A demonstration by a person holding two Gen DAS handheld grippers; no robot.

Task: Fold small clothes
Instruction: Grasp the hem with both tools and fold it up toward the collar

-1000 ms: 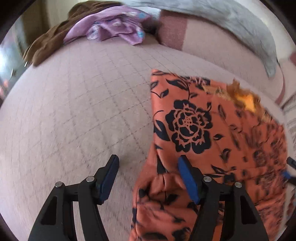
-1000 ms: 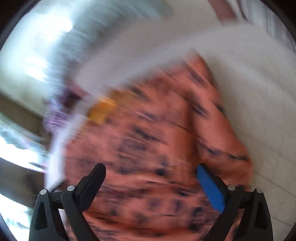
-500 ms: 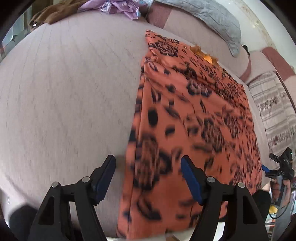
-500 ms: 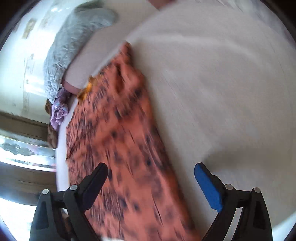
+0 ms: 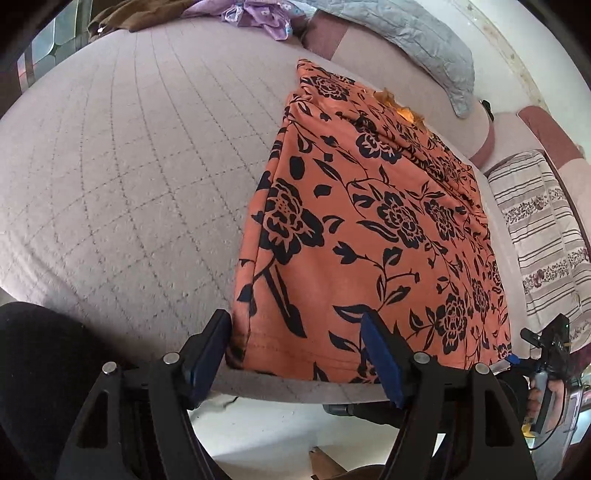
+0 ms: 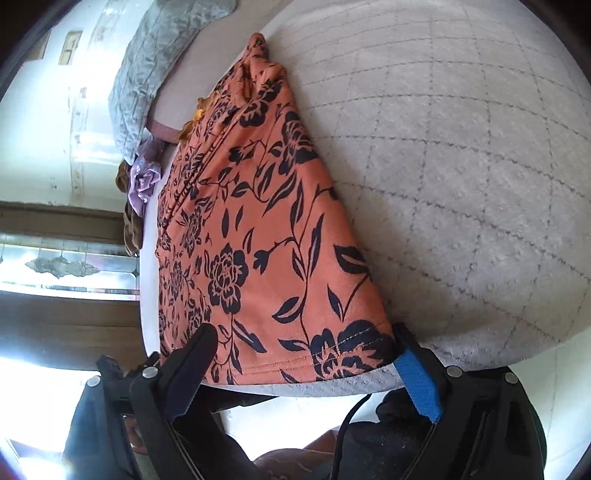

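Note:
An orange garment with black flowers point(image 5: 373, 229) lies spread flat on the quilted bed, its hem at the near edge; it also shows in the right wrist view point(image 6: 255, 236). My left gripper point(image 5: 295, 350) is open at the hem's left corner, the jaws standing either side of that corner. My right gripper point(image 6: 306, 369) is open at the hem's right corner, and it shows small in the left wrist view point(image 5: 546, 354). Neither holds the cloth.
The pale quilted bed cover point(image 5: 122, 177) stretches left of the garment. A purple garment point(image 5: 258, 18) and a brown one point(image 5: 147, 14) lie at the far edge. A grey pillow point(image 5: 417, 40) and a striped cloth point(image 5: 543, 229) lie at the right.
Both grippers have drawn back from the middle of the garment to its near hem at the bed's edge. The garment now lies stretched out flat.

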